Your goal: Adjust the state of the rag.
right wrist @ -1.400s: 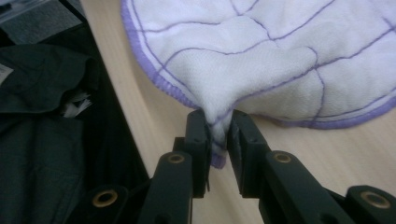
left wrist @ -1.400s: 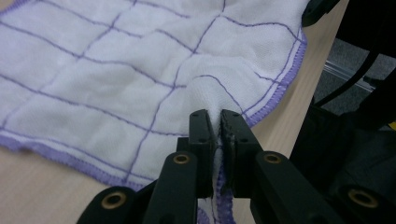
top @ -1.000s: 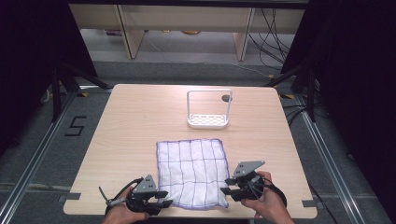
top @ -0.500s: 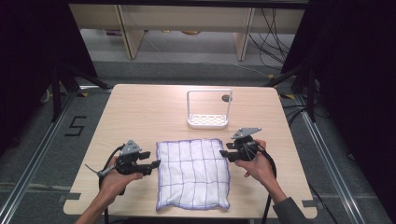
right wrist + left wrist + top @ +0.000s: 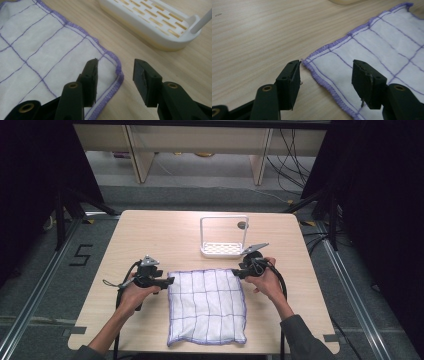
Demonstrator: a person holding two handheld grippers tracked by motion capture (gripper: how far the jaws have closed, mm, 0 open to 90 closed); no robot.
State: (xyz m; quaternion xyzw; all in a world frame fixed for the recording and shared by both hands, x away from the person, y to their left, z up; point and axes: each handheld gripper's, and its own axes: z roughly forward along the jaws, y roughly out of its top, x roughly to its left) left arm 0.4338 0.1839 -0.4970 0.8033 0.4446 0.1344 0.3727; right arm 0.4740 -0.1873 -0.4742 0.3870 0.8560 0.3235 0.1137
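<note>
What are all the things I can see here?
cloth: one, white with purple grid lines and purple hem, flat on the near middle of the table
rack: one, white, slotted base with a tall frame, on the table beyond the cloth
table: one, light wood
desk legs: pale, on the grey floor behind the table
cables: black, on the floor at the back right
left gripper: one, black, jaws open at the cloth's far left corner
right gripper: one, black, jaws open at the cloth's far right corner
hands: two, each holding a gripper
</note>
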